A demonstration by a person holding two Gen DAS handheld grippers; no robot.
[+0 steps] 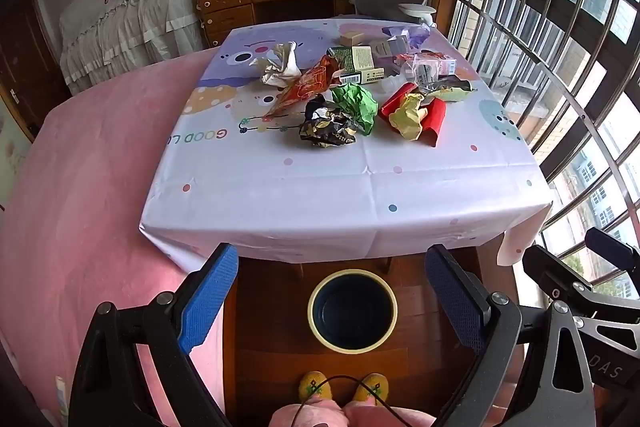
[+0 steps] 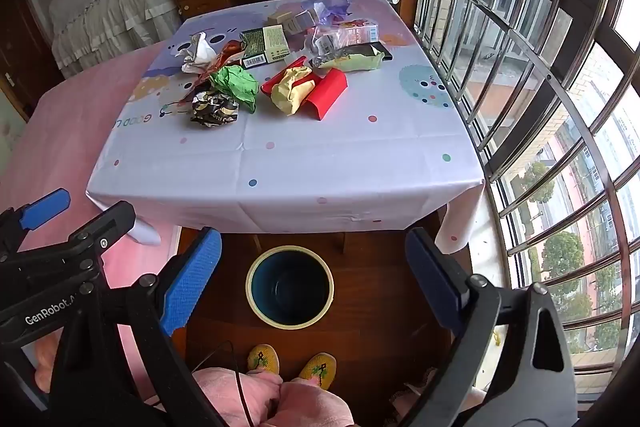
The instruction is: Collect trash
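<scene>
With the trash (image 1: 352,95) heaped mid-frame on the table (image 1: 344,195), the left gripper (image 1: 332,301) and right gripper (image 2: 314,275) are held wide apart and empty above the bin (image 1: 353,310) at lower centre, seemingly readied for a first pick.

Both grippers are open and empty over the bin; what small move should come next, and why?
Probably reach the left gripper forward to the dark crumpled wrapper. It is the trash nearest the table's front edge, the bin below looks empty, and both sets of jaws stand wide apart, holding nothing.
</scene>
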